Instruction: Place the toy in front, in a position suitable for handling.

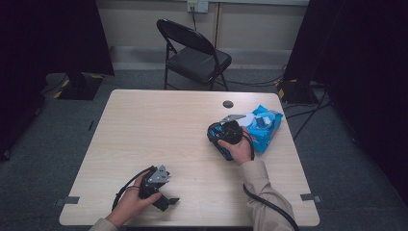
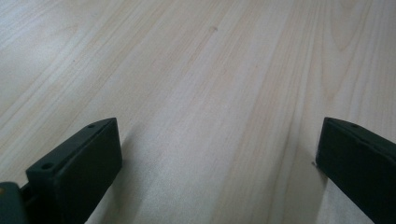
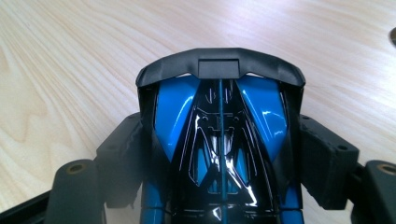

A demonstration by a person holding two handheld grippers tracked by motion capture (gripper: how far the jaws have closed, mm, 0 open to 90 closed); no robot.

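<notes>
A glossy blue and black toy car (image 3: pixel 219 140) with a black rear wing sits between the jaws of my right gripper (image 3: pixel 224 158), whose pads press on both of its sides. From above, the car (image 1: pixel 219 134) and right gripper (image 1: pixel 223 138) are at the table's right middle, held just over the wood. My left gripper (image 1: pixel 163 197) rests near the front edge of the table, a hand around it. Its jaws stand wide apart in the left gripper view (image 2: pixel 219 163), with bare wood between them.
A blue and white plastic package (image 1: pixel 263 126) lies at the right edge of the light wooden table (image 1: pixel 159 125), just behind the right hand. A dark round cap (image 1: pixel 228 104) sits in the tabletop farther back. A black folding chair (image 1: pixel 197 53) stands beyond the table.
</notes>
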